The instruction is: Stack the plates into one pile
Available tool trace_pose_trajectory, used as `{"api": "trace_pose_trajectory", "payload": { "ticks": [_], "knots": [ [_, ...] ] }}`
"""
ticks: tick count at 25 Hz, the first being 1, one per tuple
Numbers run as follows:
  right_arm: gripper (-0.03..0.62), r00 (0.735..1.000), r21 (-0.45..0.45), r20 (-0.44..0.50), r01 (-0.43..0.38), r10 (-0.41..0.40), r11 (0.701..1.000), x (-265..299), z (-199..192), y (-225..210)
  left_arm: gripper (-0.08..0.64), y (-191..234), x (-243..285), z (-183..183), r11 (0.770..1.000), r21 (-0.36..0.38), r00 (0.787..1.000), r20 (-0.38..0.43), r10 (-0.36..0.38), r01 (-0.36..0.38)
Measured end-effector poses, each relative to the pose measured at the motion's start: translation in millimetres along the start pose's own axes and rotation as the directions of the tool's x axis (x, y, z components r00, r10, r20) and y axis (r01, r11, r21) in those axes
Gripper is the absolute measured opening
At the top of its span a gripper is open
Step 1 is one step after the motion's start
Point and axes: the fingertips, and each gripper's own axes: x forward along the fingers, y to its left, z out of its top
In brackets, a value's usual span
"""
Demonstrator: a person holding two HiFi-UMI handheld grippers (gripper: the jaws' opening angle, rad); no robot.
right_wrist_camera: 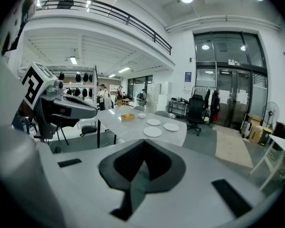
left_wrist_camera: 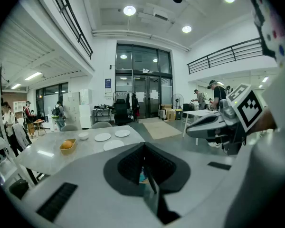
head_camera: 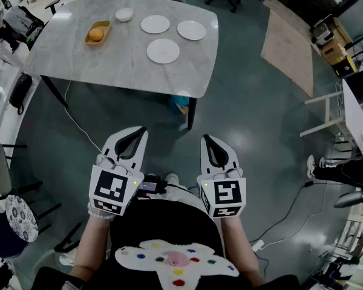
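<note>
Three plates (head_camera: 155, 24) lie flat and apart on the table (head_camera: 78, 53), unstacked, with the nearest plate (head_camera: 163, 51) on the person's side. Left gripper (head_camera: 139, 133) and right gripper (head_camera: 207, 140) are both clenched and empty, well short of the table. Plates are straight ahead; neither gripper is clearly nearer.

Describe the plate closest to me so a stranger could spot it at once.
Find the grey marble table ahead of the person. On its right half lie three white plates. Two far plates sit side by side; the near plate lies alone in front of them, closest to the table's near edge.
</note>
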Motion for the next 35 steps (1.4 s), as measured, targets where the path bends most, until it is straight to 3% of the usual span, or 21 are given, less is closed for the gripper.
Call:
{"api": "trace_pose_trajectory", "payload": {
  "ticks": [12, 22, 24, 26, 35],
  "knots": [
    [0.003, 1.000, -0.002, -0.002, -0.007, 0.007, 1.000, 0.9, -1.2, 0.5, 0.011, -0.4, -0.2, -2.2, 1.000, -0.003, 1.000, -0.002, 0.006, -0.006],
    [0.002, 0.999, 0.084, 0.004, -0.032, 0.032, 0.996, 4.0, -3.0, -1.2, 0.014, 0.4, 4.2, -6.7, 0.999, -0.043, 1.000, -0.019, 0.021, -0.022],
    [0.056, 0.999, 0.094, 0.000, -0.051, 0.051, 0.994, 4.5, -5.1, 0.2, 0.038, -3.1, 6.0, -11.5, 0.998, -0.068, 0.999, -0.033, 0.003, -0.006],
    [0.089, 0.998, 0.100, -0.003, -0.066, 0.067, 0.993, 4.5, -6.0, 0.8, 0.111, -6.9, 8.0, -11.8, 0.997, -0.081, 0.999, -0.038, -0.011, 0.008],
    [0.114, 0.996, 0.094, -0.005, -0.088, 0.089, 0.992, 3.5, -9.7, -11.0, 0.114, -12.5, 13.7, -10.1, 0.995, -0.092, 0.999, -0.045, 0.026, -0.031]
  ]
}}
